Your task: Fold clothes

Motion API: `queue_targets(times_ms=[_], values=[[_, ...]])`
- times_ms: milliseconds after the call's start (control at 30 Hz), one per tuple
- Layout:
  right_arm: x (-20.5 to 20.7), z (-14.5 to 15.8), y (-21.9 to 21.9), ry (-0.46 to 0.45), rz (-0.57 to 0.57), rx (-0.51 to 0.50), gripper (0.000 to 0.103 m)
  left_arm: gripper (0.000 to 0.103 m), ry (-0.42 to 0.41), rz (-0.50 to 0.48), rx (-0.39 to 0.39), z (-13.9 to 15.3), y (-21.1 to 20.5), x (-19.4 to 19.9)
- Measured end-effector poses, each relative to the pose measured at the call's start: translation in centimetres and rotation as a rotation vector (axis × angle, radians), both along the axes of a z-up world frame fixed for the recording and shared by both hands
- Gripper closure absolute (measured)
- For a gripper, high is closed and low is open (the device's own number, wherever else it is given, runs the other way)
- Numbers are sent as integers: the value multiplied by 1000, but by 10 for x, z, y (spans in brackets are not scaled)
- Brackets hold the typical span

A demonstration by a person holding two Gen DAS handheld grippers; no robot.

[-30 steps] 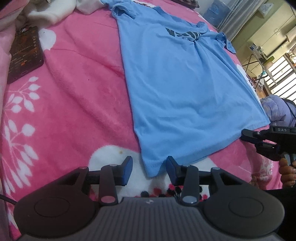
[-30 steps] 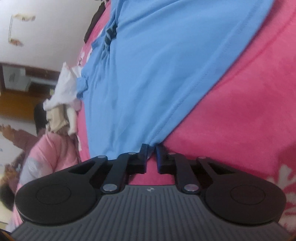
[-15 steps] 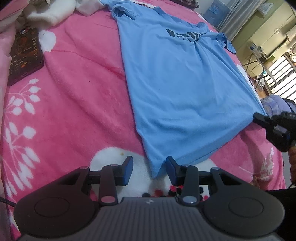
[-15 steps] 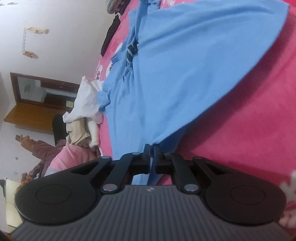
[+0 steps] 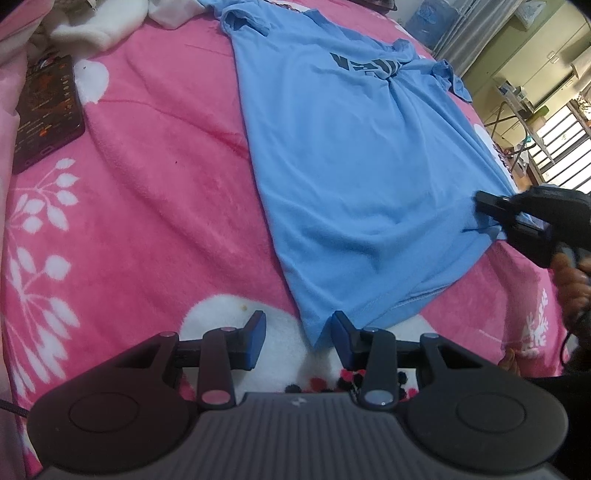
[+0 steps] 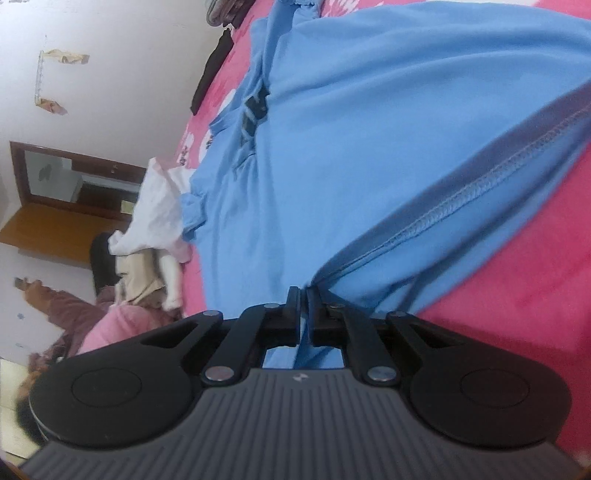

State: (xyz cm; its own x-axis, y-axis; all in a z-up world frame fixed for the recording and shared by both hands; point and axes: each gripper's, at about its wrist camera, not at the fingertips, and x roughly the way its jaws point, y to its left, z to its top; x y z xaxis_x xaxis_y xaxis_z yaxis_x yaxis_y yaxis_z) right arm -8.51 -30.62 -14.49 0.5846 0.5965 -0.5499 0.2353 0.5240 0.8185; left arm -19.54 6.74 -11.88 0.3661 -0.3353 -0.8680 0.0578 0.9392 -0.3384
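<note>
Light, limp blue T-shirt (image 5: 354, 155) flat on pink bed blanket (image 5: 155, 192): right claw (image 6: 303, 295) clamped on hem corner; left claw (image 5: 297, 328) agape astride other corner; grip there.

Pink fleece blanket (image 5: 155, 192) with white leaf and flower prints, spread across the whole bed. White plastered wall (image 6: 110, 55) behind, with torn scraps of tape or paper (image 6: 51, 81) stuck to it. Wooden-framed mirror (image 6: 74, 177) against that wall, above a brown wooden top (image 6: 48, 232). Pale green wall and cabinets (image 5: 532, 48) on the far side of the room. Grey curtain (image 5: 458, 33) hanging next to a blue water jug (image 5: 424, 18). Barred window (image 5: 561, 147) bright with daylight, a metal rack (image 5: 517, 103) in front of it. Soft, even light overall.
</note>
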Motion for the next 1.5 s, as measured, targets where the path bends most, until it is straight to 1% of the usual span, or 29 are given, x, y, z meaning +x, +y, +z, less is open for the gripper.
queue_targets(times_ms=[67,100,133,200,267,333,367,400,433,467,500,600,667,733,800,833,933,1033,1100,1167,1200,1233,1333,1500], values=[[9,-10,3,-11,-4,-38,99,62,-1,-3,2,0,0,-1],[13,-15,4,-24,-6,-41,100,62,-1,-4,3,0,0,-1],[16,-21,4,-37,-8,-42,101,61,-1,-6,4,0,0,-1],[17,-28,0,-53,-23,-14,102,60,-2,-11,7,0,-1,-1],[17,-30,-3,-58,-29,15,101,59,-3,-17,10,0,-2,-1],[14,-25,-6,-52,-21,7,98,58,-6,-21,14,0,-2,-1],[10,-20,-9,-47,-16,4,91,58,-7,-23,15,0,-3,-1],[7,-16,-12,-43,-12,2,77,57,-8,-24,16,0,-3,-1],[0,-10,-17,-54,-22,8,69,57,-9,-23,16,-1,-2,-1],[-7,-5,-22,-65,-32,13,55,57,-9,-23,16,-1,-2,-1],[-14,1,-27,-78,-42,10,53,57,-9,-22,15,-1,-2,-1],[-43,14,-44,-100,-75,-8,53,57,-9,-19,14,-1,-2,-1],[-57,13,-53,-62,-107,-27,54,57,-8,-17,14,-2,-4,0],[-67,9,-61,-10,-134,-43,62,57,-8,-16,15,-2,-5,0],[-72,0,-66,58,-163,-58,78,57,-7,-13,17,-1,-6,0],[-74,-5,-67,79,-180,-52,81,57,-7,-12,17,-1,-6,1],[-71,-16,-69,94,-230,2,83,57,-7,-9,18,-1,-6,1],[-61,-20,-68,103,-254,8,83,57,-7,-7,22,-1,-7,1],[-54,-22,-67,114,-271,12,92,57,-7,-7,25,-2,-7,1],[-55,-25,-69,121,-294,38,95,57,-7,-9,28,-2,-8,2],[-56,-25,-69,119,-301,40,101,58,-7,-9,28,-2,-8,2],[-57,-25,-69,117,-308,41,102,58,-6,-9,29,-1,-7,3],[-61,-24,-69,109,-327,45,103,59,-2,-9,29,-1,-7,4],[-72,-5,-79,98,-311,-24,103,59,2,-18,43,-1,-9,6]])
